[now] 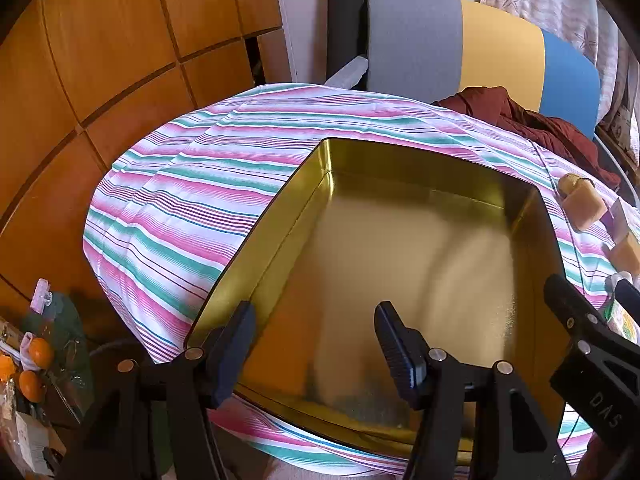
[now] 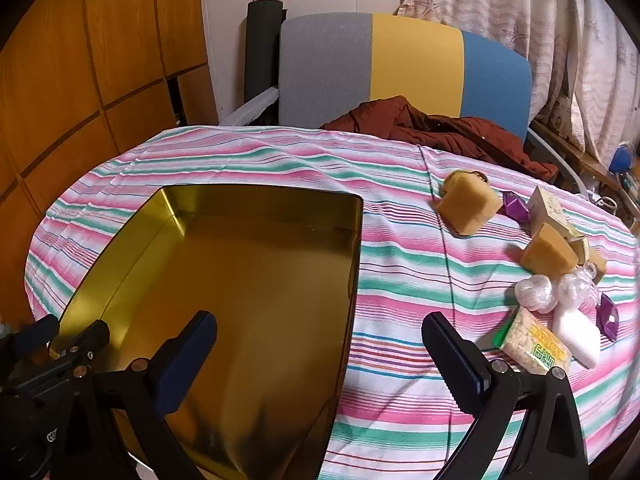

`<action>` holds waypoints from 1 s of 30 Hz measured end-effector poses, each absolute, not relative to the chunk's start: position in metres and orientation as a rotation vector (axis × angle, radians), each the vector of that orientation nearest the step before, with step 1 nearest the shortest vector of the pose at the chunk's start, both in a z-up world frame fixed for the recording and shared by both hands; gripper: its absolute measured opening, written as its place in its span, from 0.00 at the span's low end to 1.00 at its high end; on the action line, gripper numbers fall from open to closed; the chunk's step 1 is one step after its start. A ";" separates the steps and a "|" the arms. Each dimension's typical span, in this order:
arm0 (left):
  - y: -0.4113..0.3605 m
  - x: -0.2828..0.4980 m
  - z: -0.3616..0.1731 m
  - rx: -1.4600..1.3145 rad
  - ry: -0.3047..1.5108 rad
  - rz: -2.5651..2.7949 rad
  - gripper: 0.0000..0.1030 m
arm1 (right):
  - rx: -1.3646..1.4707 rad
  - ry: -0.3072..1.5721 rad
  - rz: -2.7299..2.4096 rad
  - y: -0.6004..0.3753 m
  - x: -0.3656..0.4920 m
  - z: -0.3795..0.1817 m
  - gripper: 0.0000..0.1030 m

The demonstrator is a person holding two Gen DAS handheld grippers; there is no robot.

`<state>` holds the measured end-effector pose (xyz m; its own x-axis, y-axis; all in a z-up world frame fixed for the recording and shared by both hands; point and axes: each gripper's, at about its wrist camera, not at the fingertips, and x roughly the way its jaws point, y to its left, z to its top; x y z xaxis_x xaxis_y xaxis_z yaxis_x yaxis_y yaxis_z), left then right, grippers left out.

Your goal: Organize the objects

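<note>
We are holding both the left gripper (image 1: 314,346) and right gripper (image 2: 320,354) spread, gripping nothing, over the empty gold tin (image 2: 240,280), so the snacks (image 2: 532,344) can go in.

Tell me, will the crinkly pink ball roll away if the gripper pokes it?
Probably a little. The pink ball looks round, so it may roll. Its shiny wrapping looks crinkly and probably slippery. The white packet lies close beside it and might stop it.
</note>
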<state>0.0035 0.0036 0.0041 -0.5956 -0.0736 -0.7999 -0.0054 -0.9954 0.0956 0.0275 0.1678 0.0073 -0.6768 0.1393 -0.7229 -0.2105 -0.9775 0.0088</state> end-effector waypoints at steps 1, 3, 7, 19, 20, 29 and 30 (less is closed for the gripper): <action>0.004 0.004 0.004 1.392 -0.138 -2.770 0.61 | -1.156 0.136 2.710 0.168 0.028 0.008 1.00; 0.005 0.006 0.004 1.389 -0.140 -2.773 0.61 | -1.154 0.141 2.709 0.169 0.028 0.008 1.00; 0.007 0.007 0.007 1.376 -0.146 -2.776 0.61 | -1.156 0.141 2.709 0.169 0.029 0.008 1.00; 0.006 0.007 0.009 1.367 -0.147 -2.775 0.61 | -1.174 0.121 2.705 0.166 0.028 0.004 1.00; 0.007 0.007 0.009 1.367 -0.147 -2.774 0.61 | -1.175 0.118 2.705 0.166 0.028 0.004 1.00; 0.009 0.008 0.006 1.382 -0.150 -2.776 0.61 | -1.158 0.129 2.714 0.168 0.030 0.005 1.00; 0.009 0.008 0.006 1.384 -0.150 -2.776 0.61 | -1.158 0.131 2.716 0.168 0.030 0.005 1.00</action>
<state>0.0076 0.0093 0.0057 -0.6025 -0.0754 -0.7946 -0.0109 -0.9947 0.1026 0.0302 0.1679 0.0047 -0.6785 0.1354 -0.7220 -0.2044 -0.9789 0.0085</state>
